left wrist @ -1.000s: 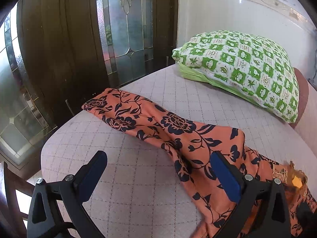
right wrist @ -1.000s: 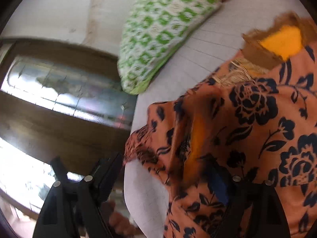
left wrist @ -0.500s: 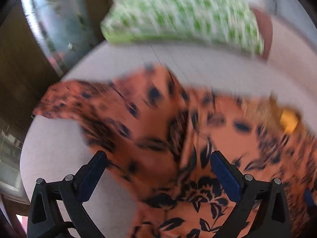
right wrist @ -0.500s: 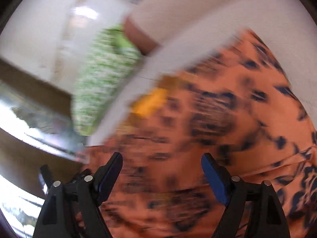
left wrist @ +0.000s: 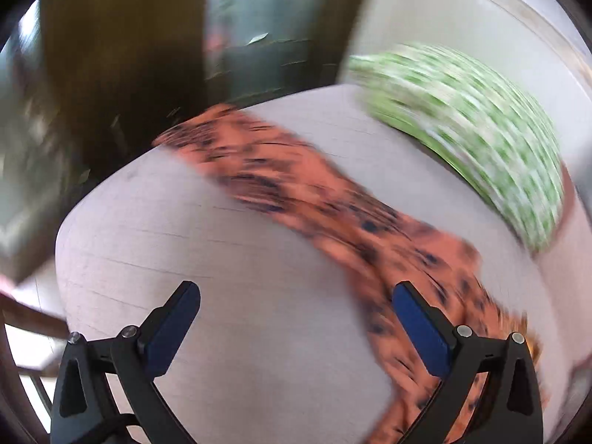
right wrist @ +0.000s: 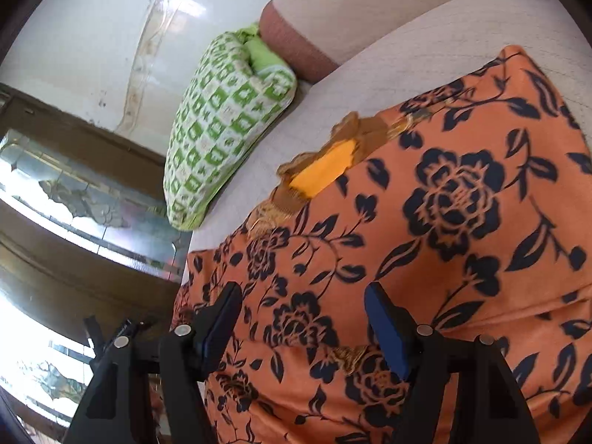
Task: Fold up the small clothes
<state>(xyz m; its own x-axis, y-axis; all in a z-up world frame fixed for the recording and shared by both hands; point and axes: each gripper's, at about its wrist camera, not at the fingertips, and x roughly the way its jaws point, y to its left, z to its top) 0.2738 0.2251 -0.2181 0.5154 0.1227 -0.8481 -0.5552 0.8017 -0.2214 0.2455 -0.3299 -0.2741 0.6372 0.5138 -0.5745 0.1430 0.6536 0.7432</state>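
An orange garment with dark blue flowers (right wrist: 425, 229) lies spread on the pale quilted bed (right wrist: 407, 59). A yellow patch with gold trim (right wrist: 325, 170) shows at its upper edge. My right gripper (right wrist: 303, 310) is open and empty just above the cloth's near part. In the blurred left wrist view one long sleeve or leg of the garment (left wrist: 296, 185) stretches diagonally across the bed (left wrist: 185, 251). My left gripper (left wrist: 292, 318) is open and empty, its right finger (left wrist: 418, 329) over the cloth.
A green and white checked pillow (right wrist: 222, 125) lies at the head of the bed, also in the left wrist view (left wrist: 481, 137). A dark wooden door with patterned glass (left wrist: 122, 55) stands beyond the bed's edge. A brown bolster (right wrist: 292, 51) lies by the pillow.
Both grippers have swung fast over the garment. The cloth hanging near the right gripper now lies flat. The left view has moved back toward the long stretched part.
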